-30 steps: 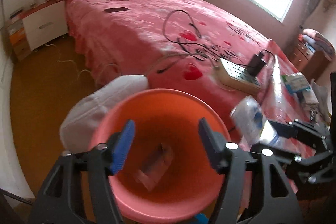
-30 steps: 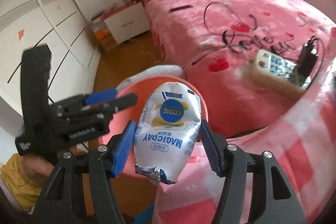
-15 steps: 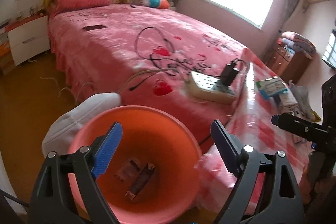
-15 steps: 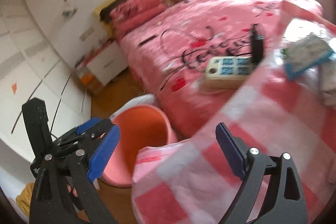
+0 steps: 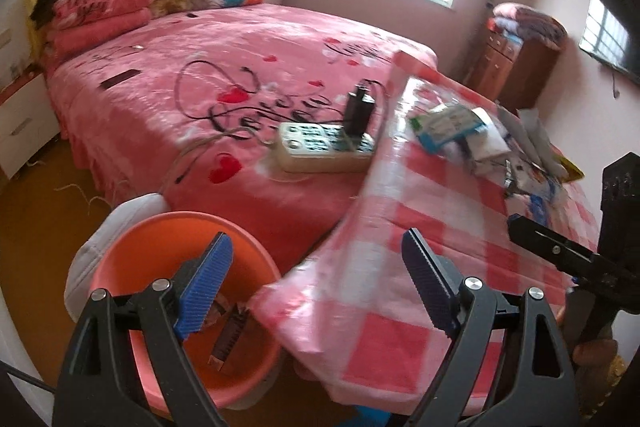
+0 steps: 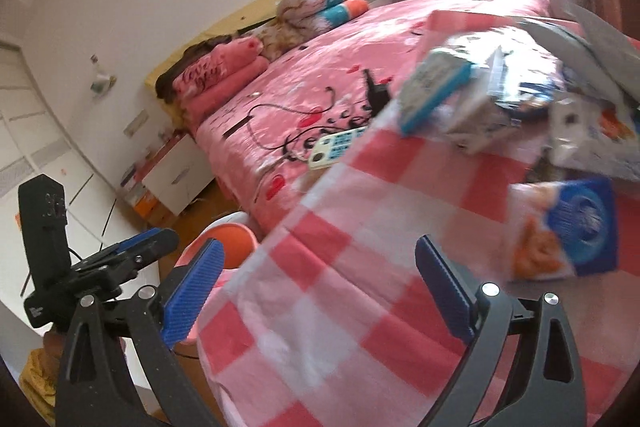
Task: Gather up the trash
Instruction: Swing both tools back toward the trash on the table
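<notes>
Left tongs [image 5: 314, 289]: spread wide, nothing gripped, seen at lower centre of the left view. Right tongs [image 6: 316, 291]: jaws opening, nothing between them. Orange basin [image 5: 120, 267]: lower left of the left view, on the floor against the bed [image 5: 180, 75]; scraps are seen inside. Checked cloth [image 6: 380, 227]: spread at centre right. Trash pile [image 6: 500, 99]: wrappers and packets heaped on the cloth, upper right of the right view; a blue-and-orange packet [image 6: 568, 227] lies nearer. Power strip [image 5: 324, 147]: on the bed, just beyond the cloth edge.
</notes>
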Available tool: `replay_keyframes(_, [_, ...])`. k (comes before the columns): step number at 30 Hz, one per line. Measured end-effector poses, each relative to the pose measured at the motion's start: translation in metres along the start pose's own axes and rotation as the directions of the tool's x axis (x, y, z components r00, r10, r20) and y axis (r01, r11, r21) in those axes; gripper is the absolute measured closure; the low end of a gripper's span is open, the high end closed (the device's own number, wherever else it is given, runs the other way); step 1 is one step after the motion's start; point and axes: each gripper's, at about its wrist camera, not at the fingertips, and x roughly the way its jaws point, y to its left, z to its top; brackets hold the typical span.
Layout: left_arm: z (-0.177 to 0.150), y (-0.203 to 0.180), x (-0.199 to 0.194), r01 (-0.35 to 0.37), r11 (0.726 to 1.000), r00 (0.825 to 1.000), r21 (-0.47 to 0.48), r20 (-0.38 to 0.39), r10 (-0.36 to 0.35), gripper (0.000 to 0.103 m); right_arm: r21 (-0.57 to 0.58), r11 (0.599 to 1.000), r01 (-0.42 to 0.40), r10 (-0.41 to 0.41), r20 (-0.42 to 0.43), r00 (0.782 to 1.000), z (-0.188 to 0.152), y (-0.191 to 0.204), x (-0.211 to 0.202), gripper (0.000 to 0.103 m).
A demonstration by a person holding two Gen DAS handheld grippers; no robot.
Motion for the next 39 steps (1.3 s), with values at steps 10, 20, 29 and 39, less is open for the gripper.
replay_keyframes(10, [0.004,-0.061,0.010,0.015,0.993,0.999,0.113,-0.053,-0.009,0.016,0.069,0.998,0.007,-0.012,0.064,0.998,-0.001,-0.043,-0.040,0.007])
replay_keyframes(20, [0.024,-0.118,0.018,0.092,0.982,0.994,0.163,-0.071,-0.081,0.016,0.105,0.994,0.033,-0.045,0.117,0.992,0.003,-0.075,-0.077,0.007])
replay_keyframes(29, [0.055,-0.187,0.030,0.210,0.957,0.976,0.198,-0.099,-0.194,0.016,0.207,0.975,0.080,-0.120,0.190,0.974,0.011,-0.118,-0.120,0.007])
replay_keyframes(39, [0.088,-0.266,0.070,0.371,0.920,0.923,0.124,-0.155,-0.351,0.016,0.345,0.921,0.181,-0.281,0.264,0.923,0.012,-0.171,-0.168,0.007])
